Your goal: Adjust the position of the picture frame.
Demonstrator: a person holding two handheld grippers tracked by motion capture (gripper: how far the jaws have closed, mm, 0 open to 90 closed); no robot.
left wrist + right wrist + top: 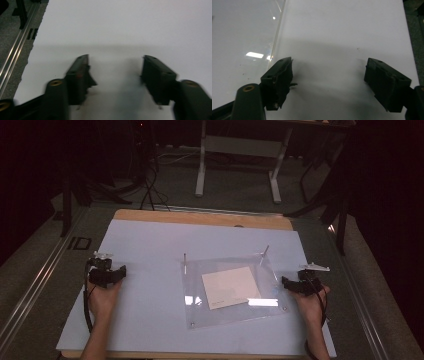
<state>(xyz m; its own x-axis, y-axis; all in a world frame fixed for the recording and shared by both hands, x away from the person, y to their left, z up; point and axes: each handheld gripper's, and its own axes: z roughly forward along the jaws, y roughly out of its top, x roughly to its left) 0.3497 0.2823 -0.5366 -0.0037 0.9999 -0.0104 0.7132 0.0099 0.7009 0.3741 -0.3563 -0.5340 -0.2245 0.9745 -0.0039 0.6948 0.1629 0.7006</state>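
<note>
bare table [150,285] left, upright pins [185,262] mid-table

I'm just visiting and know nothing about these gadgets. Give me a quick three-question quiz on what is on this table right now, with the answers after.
1. True or false: the right claw is gripping the clear acrylic sheet.
2. What lies under the clear sheet? A) a cream paper card B) a red cup C) a pair of scissors
3. Fill in: two thin metal pins stand upright at the sheet's ____ edge.

Key
1. False: both the right claw and the left claw are open and empty; the right one sits just beside the sheet's edge.
2. A, the cream paper card.
3. Far.
</note>
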